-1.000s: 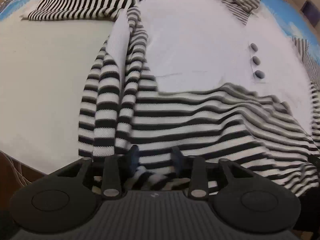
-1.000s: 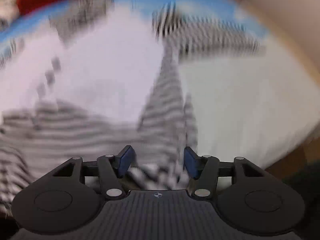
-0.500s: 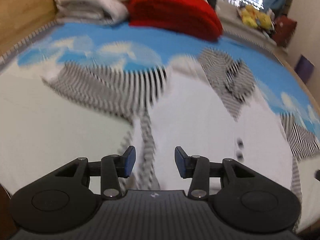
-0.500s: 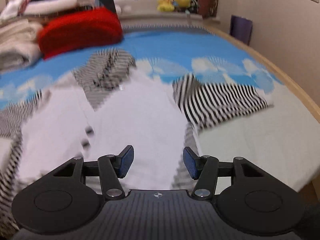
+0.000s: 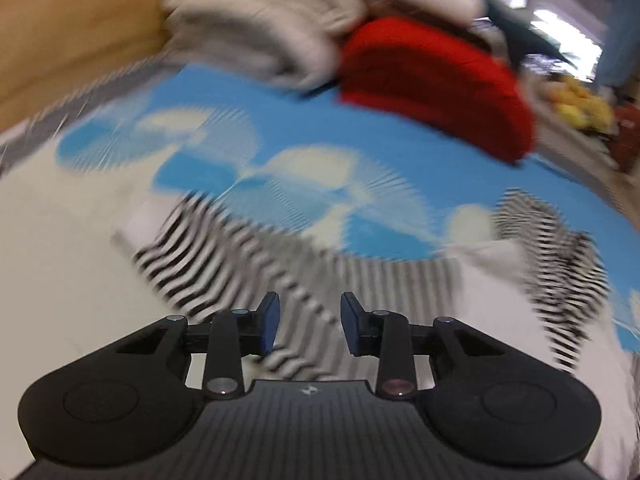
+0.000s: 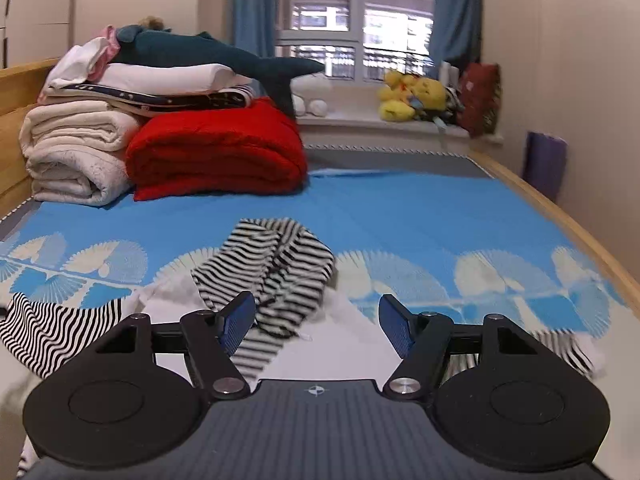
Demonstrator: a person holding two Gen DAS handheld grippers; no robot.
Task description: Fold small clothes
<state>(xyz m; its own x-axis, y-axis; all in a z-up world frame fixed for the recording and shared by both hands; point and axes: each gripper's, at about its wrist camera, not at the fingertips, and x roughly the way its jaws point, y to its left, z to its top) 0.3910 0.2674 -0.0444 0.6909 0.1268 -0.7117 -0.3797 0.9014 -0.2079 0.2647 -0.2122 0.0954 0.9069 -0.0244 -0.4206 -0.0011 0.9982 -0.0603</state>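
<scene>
Both grippers hang over the bed's [image 6: 400,220] near edge with nothing held: the left gripper [image 5: 307,326] has jaws narrowly apart and just closing, the right gripper [image 6: 318,326] has jaws wide and just opening, likely reaching for the striped top's [image 6: 272,272] sleeves.

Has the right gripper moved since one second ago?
Yes. The right gripper has risen and tipped up: the red blanket and window now show.
</scene>
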